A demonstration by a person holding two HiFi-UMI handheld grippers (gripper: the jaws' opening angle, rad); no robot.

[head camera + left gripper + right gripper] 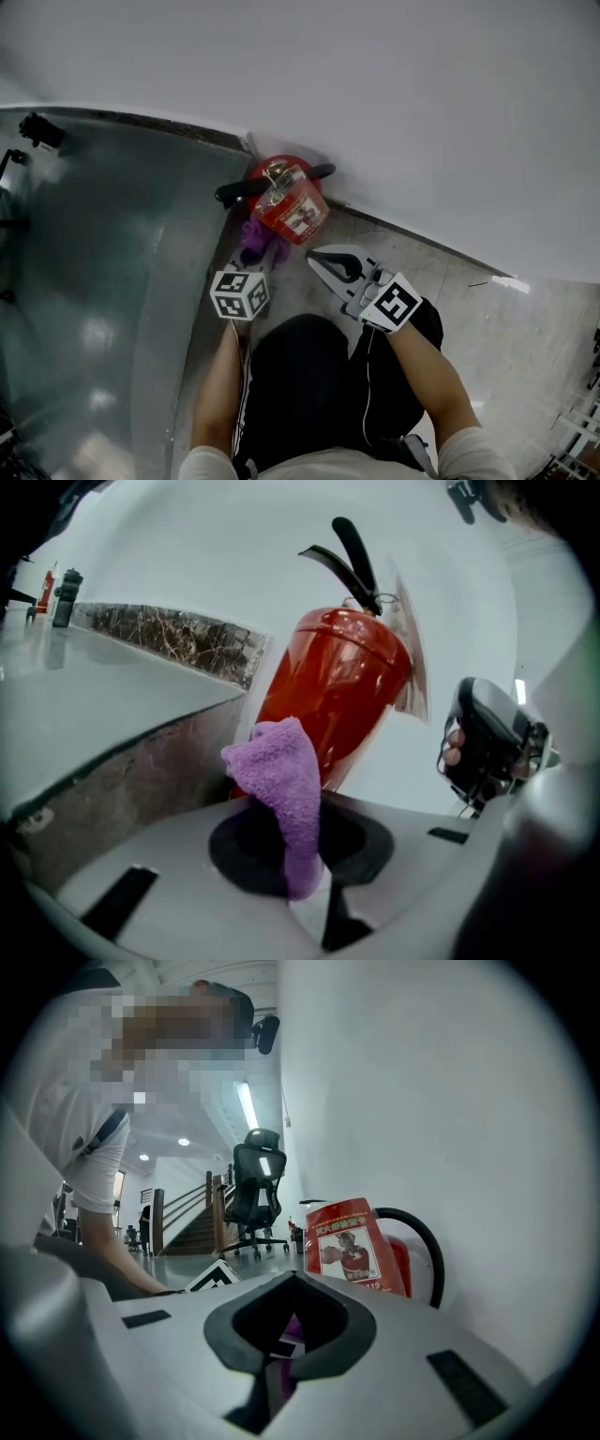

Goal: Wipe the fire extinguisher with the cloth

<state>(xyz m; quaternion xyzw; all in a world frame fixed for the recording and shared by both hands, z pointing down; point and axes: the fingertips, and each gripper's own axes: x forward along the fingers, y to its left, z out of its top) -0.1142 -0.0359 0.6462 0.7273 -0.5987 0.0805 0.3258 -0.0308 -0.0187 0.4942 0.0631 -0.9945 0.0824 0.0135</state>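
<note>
— Where's the fire extinguisher [333, 686]?

— On the floor [469, 319] at the far side, against the white wall [394, 103], in the corner where the glassy grey panel [112, 244] meets it. It has a black handle [347, 560] on top, a red card [349, 1246] hanging at its front and a black hose [427, 1241] looping beside it.

— And the cloth [286, 780]?

— It's purple, pinched in my left tongs [309, 897], which are narrow around it. Its free end stands up right by the lower part of the red body. I can't tell whether it touches.

— Your right tongs [323, 262]?

— Jaws together, nothing in them, just near and right of the extinguisher, pointing toward the card.

— Anything else?

— An office chair [255, 1180], far off to the left in the right gripper view.
</note>
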